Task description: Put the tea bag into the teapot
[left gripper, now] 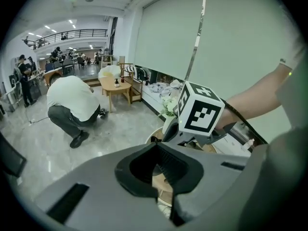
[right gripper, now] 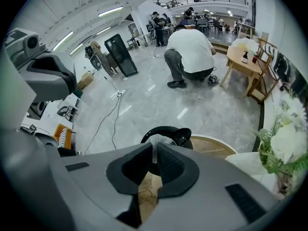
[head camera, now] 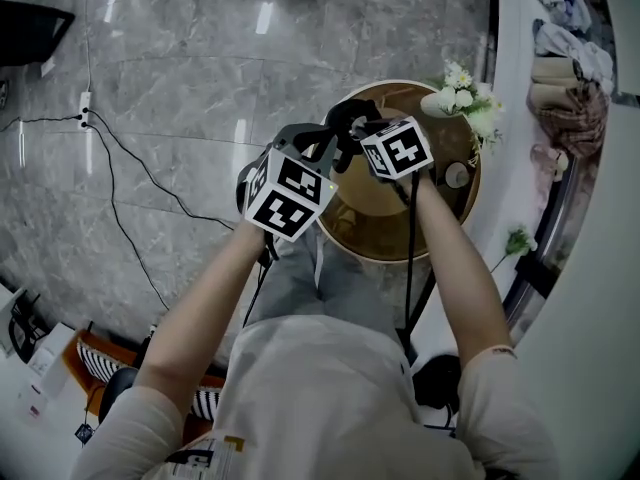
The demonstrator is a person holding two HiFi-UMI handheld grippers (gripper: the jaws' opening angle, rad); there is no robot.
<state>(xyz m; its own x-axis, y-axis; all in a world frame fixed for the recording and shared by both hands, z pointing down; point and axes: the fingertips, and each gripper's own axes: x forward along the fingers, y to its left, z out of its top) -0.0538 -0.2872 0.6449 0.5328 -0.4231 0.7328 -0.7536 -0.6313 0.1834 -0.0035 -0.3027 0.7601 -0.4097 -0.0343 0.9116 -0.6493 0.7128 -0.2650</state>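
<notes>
Above teapot (right gripper: 182,134) (mostly hidden): right gripper (right gripper: 153,144) pinches tea bag (right gripper: 158,138); left gripper (left gripper: 157,143) closed.

Grey marble floor (head camera: 200,88) gleams under ceiling strip lights (right gripper: 110,11) in an open hall. Cables (head camera: 130,183) trail across it, a person (right gripper: 190,49) bends down near a small wooden table (left gripper: 114,86), a railed mezzanine (left gripper: 82,32) runs above, and a pale roller blind (left gripper: 192,37) hangs drawn.

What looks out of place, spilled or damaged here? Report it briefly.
Nothing stands out. The right tool pinches the white tea bag just over the black teapot, which sits on the round wooden table. No spill, tilt or damage shows.
</notes>
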